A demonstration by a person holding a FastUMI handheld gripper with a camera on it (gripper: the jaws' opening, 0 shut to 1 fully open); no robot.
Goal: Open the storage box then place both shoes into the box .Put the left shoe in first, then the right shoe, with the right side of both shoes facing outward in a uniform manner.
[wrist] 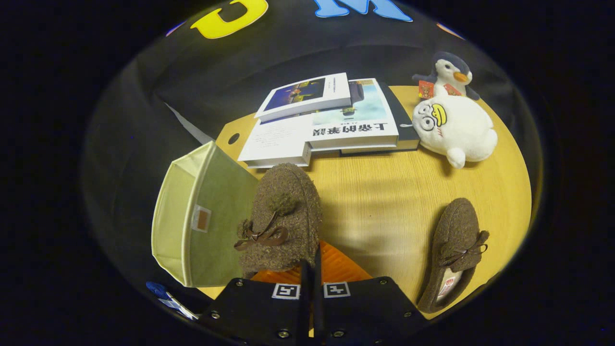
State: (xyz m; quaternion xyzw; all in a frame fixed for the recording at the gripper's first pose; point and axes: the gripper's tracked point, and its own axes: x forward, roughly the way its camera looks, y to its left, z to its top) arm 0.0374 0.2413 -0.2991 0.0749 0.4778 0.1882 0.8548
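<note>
Between your fingers (311, 278), which are pinching its heel edge, the shoe (281, 216) is hanging low in the frame, toe pointing away, just right of the box (192, 216), whose mouth is facing left.

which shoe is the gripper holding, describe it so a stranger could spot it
On the wooden table, find the pale green storage box. The held shoe is right beside it, heel pinched in the gripper. The other shoe lies apart, untouched.

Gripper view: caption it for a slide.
Fingers pinch a brown shoe beside the open storage box; second shoe waits.
</note>
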